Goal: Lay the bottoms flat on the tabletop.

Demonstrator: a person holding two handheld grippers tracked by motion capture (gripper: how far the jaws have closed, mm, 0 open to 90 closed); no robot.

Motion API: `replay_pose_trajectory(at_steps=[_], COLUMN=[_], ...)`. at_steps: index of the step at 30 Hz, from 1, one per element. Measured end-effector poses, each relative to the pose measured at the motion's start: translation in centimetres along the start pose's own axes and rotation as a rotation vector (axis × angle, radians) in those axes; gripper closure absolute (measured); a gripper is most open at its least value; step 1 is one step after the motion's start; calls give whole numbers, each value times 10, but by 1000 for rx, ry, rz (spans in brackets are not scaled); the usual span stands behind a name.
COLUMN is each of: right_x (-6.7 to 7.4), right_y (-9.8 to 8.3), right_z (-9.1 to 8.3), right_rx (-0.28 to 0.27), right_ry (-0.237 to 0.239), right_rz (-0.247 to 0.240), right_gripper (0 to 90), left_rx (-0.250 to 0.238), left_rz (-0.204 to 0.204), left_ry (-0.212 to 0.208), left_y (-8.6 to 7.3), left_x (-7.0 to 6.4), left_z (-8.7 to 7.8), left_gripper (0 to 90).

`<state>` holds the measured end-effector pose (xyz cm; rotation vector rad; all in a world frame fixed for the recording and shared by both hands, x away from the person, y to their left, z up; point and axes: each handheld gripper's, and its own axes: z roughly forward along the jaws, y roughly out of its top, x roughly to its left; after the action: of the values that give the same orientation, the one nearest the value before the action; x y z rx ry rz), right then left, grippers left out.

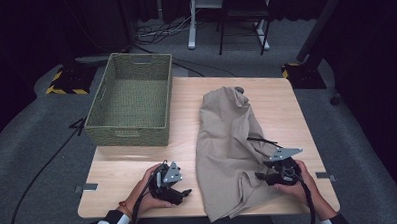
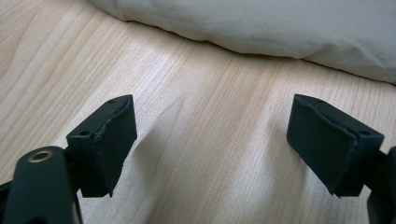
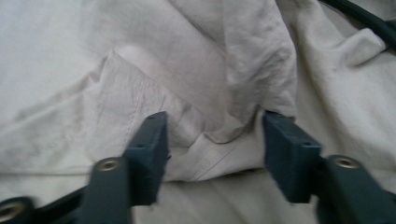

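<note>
A beige cloth lies crumpled on the right half of the wooden table. My left gripper sits low at the table's front, just left of the cloth, pointing toward it. In the left gripper view its jaws stand wide open over bare wood, with the cloth's edge a little ahead. My right gripper rests on the cloth's front right part. Its jaws stand apart astride a raised fold of the cloth; the pads do not pinch it.
A woven green basket, with nothing in it, stands on the table's back left. A black cable lies across the cloth by the right gripper. Bare wood stretches between the basket and the front edge. Dark floor, cables and stands surround the table.
</note>
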<state>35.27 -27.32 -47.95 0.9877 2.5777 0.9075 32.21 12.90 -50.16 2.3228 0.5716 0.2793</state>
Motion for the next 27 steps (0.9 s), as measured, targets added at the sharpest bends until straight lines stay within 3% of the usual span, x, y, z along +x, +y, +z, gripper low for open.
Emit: replay_pose_trajectory(at_steps=[3, 6, 10, 15, 18, 20, 23, 27], right_x=[1, 0, 0, -7, -17, -27, -43, -71], right_y=[-2, -2, 3, 9, 3, -7, -27, -56], right_z=[2, -2, -21, -67, -86, -91, -86, -69], right_rx=[9, -5, -68, -193, -216, -215, -163, -100], right_ry=[-11, -14, -42, -104, -157, -174, -234, -255], right_rz=[-27, -33, -43, -23, 15, 69, 128, 237], right_gripper=[733, 849, 874, 884, 883, 883, 877, 858], left_rx=[4, 5, 6, 9, 8, 8, 7, 8], left_rz=[-44, -54, -59, -63, -68, -69, -71, -72], left_ry=[-16, -17, -16, -9, -6, -5, -4, -3], left_y=[-2, -3, -2, -2, -2, -2, -2, -2], left_x=[5, 7, 7, 8, 8, 8, 8, 7], left_z=[0, 0, 1, 0, 1, 1, 0, 0], left_gripper=[152, 152, 148, 149, 149, 149, 149, 149])
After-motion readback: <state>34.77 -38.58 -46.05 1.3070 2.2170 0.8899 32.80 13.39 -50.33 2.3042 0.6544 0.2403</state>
